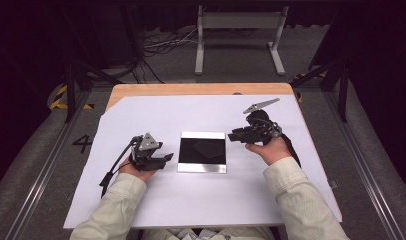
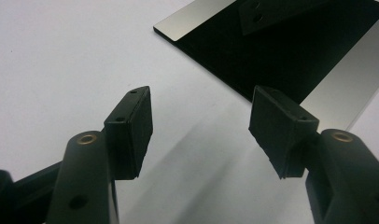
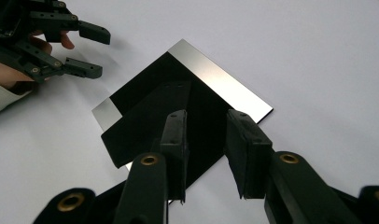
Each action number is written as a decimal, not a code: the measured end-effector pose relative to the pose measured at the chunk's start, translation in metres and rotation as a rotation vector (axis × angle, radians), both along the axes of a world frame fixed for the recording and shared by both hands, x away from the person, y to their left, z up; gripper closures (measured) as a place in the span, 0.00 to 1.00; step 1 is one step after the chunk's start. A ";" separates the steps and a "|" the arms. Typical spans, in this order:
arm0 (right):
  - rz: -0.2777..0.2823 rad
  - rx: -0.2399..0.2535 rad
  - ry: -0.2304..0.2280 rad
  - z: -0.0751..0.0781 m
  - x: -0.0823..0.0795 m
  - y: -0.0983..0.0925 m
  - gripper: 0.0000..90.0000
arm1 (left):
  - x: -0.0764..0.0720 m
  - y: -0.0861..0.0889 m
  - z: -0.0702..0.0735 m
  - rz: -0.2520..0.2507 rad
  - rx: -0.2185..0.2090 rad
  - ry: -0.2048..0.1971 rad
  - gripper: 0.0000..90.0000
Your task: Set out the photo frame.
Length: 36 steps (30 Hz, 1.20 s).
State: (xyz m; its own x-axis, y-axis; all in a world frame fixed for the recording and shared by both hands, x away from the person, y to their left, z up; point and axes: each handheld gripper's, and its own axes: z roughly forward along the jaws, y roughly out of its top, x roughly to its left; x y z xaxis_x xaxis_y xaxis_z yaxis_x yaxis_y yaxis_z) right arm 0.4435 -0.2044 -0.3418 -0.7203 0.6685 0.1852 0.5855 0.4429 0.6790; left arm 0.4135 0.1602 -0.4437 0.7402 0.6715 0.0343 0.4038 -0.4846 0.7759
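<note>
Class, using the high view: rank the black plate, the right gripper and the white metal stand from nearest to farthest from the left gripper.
1. Black plate, just right of the left gripper.
2. Right gripper, across the plate.
3. White metal stand, on the floor beyond the table.

The high view looks forward and down from above the person's near side, taking in the whole bench. The left tool's camera sits low and close, facing right toward the black plate. The right tool's camera looks left and down. All three share that plate.
</note>
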 end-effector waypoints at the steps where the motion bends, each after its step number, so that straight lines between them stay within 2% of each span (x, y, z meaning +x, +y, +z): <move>1: -0.001 -0.002 0.001 0.000 0.001 0.000 0.75 | 0.000 0.000 0.000 0.000 0.001 0.000 0.44; 7: -0.011 -0.018 0.035 -0.001 0.009 0.003 0.74 | 0.000 -0.004 -0.003 -0.008 0.016 0.005 0.44; 22: -0.023 -0.061 0.141 -0.005 0.027 0.021 0.70 | 0.001 -0.005 -0.004 -0.007 0.016 0.013 0.43; 36: -0.040 -0.075 0.196 -0.007 0.036 0.028 0.66 | 0.002 -0.005 -0.005 -0.013 0.017 0.023 0.43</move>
